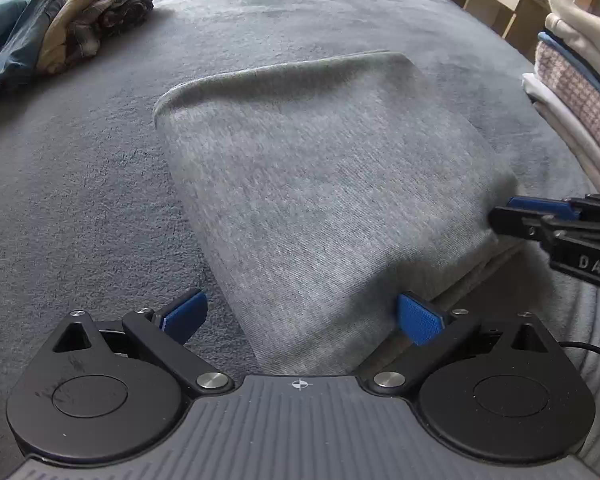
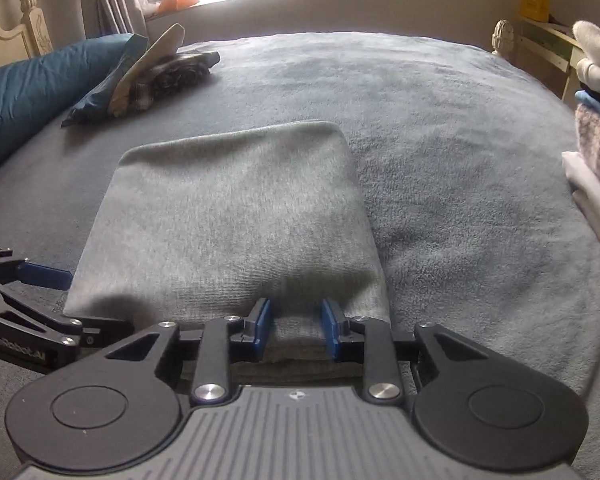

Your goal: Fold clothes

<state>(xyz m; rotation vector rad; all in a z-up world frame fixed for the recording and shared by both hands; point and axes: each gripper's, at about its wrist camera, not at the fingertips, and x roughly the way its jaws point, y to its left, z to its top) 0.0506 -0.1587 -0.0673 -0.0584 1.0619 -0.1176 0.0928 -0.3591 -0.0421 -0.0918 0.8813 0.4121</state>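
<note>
Right gripper [image 2: 296, 330] nips the folded grey shirt [image 2: 236, 216] low in frame; left gripper [image 1: 300, 320], jaws wide apart, should grab next.

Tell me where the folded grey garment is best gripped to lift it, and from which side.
Grip the folded grey garment at its near edge, where the stacked layers show, coming in low from the near side so the fingers close over every layer. The far edge is a rounded closed fold and the top lies flat on the bed, offering nothing to pinch.
</note>
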